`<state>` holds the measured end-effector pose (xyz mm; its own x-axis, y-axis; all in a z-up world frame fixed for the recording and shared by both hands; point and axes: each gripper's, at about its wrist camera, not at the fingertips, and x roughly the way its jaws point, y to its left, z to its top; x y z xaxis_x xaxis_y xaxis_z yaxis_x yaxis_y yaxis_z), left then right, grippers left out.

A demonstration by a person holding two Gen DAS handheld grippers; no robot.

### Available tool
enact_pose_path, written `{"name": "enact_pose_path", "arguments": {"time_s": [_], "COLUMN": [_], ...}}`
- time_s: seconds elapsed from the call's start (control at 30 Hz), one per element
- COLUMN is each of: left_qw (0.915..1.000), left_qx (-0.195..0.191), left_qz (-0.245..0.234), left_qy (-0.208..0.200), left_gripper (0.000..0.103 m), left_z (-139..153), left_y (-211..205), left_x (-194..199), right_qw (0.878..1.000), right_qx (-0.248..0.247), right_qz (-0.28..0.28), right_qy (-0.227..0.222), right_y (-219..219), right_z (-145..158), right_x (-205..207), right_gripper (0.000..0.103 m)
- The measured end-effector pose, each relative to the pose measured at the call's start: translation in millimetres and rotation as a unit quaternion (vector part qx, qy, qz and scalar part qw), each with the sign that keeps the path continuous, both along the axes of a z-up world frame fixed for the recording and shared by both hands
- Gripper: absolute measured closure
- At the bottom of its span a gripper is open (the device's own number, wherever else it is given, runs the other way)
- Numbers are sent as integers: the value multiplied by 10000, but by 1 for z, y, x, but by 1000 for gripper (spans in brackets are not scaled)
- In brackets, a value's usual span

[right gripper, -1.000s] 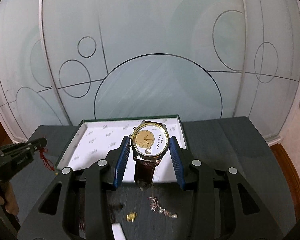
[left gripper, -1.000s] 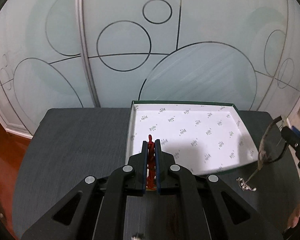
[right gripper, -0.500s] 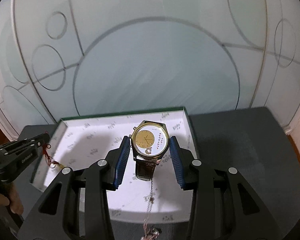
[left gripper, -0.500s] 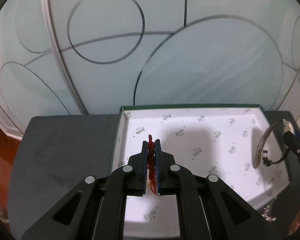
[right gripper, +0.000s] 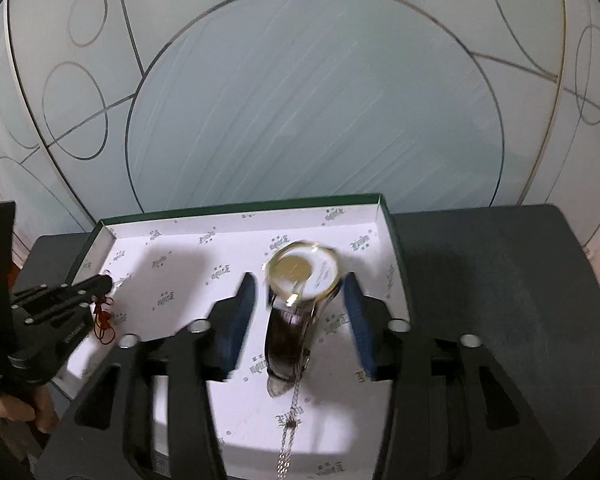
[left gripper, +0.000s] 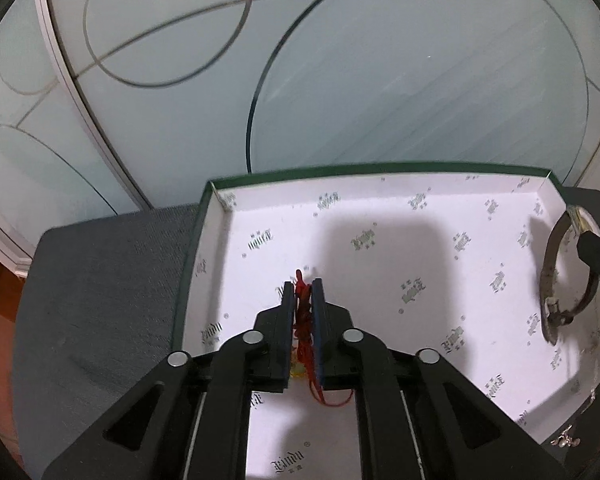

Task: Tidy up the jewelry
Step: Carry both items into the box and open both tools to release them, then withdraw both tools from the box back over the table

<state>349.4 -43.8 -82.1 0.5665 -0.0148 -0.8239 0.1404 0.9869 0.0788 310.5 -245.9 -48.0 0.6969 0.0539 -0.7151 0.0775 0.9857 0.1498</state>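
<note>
Left hand-held gripper (left gripper: 303, 288): all but shut, just now easing apart a little, blue pads pinching a red knotted cord ornament (left gripper: 303, 312). Hangs low over the left part of a shallow green cardboard box with white printed lining (left gripper: 380, 168). Loose red loops trailing below the pads onto the lining, with a small yellow piece among them.

Right hand-held gripper (right gripper: 299, 278): about half open, just now spreading wider. Between the pads, a gold-rimmed wristwatch with a dark brown leather strap (right gripper: 304, 272), a clear gap on either side, neither pad pressing it. Stands blurred inside the box (right gripper: 240, 208), toward the right wall, dial facing up and strap end down at the lining; cannot tell whether resting or dropping. Seen side-on in the left wrist view as a curved strap (left gripper: 556, 280) near the right wall, beside the tip of the right hand-held gripper (left gripper: 596, 248).

Thin silver chain (right gripper: 290, 432) running from under the strap toward the near edge of the lining.

Seen from the right wrist: left hand-held gripper (right gripper: 100, 282) reaching in over the box's left edge, red cord (right gripper: 102, 320) dangling from it, bare fingers (right gripper: 16, 408) around its handle.

Box set on a dark grey textured table (left gripper: 100, 280). Small silver trinket (left gripper: 566, 440) on the table just beside the near right corner. Behind, frosted glass panels with circle lines (right gripper: 300, 100).
</note>
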Motion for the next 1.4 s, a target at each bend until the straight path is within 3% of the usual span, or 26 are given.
{"name": "enact_pose_path", "arguments": {"time_s": [0.07, 0.13, 0.3, 0.7, 1.2, 1.4], "left_qw": [10000, 10000, 9999, 9998, 9992, 9987], "left_qx": [-40, -24, 12, -119, -353, -472], "left_qz": [-3, -32, -102, -118, -68, 32], "left_qy": [91, 61, 14, -52, -173, -202], "left_gripper": [73, 56, 48, 47, 47, 47], "left_z": [-4, -6, -10, -9, 6, 14], "left_y": [1, 1, -3, 6, 30, 41], "left_x": [0, -3, -12, -37, -83, -107], "right_qw": [10000, 10000, 9999, 9998, 9981, 9990], "right_qx": [49, 59, 95, 8, -159, -194], "right_qz": [-23, -6, 32, 134, 190, -74], "right_qy": [-14, -6, 34, -155, -560, -404], "right_y": [-2, -2, -2, 1, 24, 19], "right_z": [0, 0, -1, 19, 71, 58], "right_x": [0, -3, -15, -57, -95, -121], "right_gripper": [38, 38, 37, 37, 37, 37]}}
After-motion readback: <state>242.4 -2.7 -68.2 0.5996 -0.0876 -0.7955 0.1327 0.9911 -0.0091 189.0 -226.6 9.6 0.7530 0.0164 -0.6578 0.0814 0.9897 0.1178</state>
